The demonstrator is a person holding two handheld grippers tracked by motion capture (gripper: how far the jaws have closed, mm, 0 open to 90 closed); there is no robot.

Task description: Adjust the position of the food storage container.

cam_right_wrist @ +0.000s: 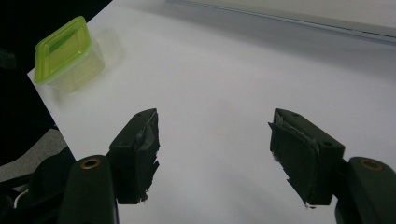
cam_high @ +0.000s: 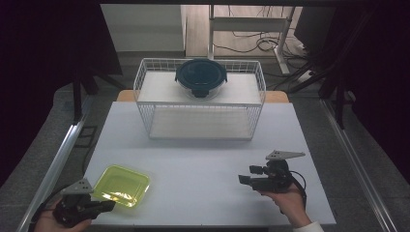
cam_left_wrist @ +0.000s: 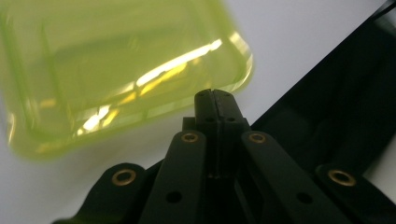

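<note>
Green container: a shallow, square, translucent yellow-green plastic container [cam_high: 121, 185] with rounded corners sits on the near left part of the table, close to the front edge; in the right gripper view [cam_right_wrist: 69, 52] it shows a green lid over a clear body.
Left gripper: the black left gripper [cam_high: 107, 206], held in the person's left hand [cam_high: 48, 223] at the near left corner, points toward the container's near edge; its tip lies just beside that edge.
Left fingers: pressed together, pad against pad [cam_left_wrist: 215, 103], with nothing between them; the container's rim lies just beyond the tips [cam_left_wrist: 140, 79], and whether they touch it I cannot tell.
Right gripper: the black right gripper [cam_high: 245, 175] rests in the person's right hand [cam_high: 288, 199] over the near right part of the table, pointing left, well apart from the container.
Right fingers: standing apart [cam_right_wrist: 140, 149], bare tabletop between them, holding nothing.
Table: a white rectangular tabletop [cam_high: 203, 164].
Wire basket: a white wire basket [cam_high: 200, 118] stands at the far middle of the table.
Round box: a round clear food box with a dark blue clip lid [cam_high: 200, 77] sits at the far side of the basket, whether in it or on top I cannot tell.
</note>
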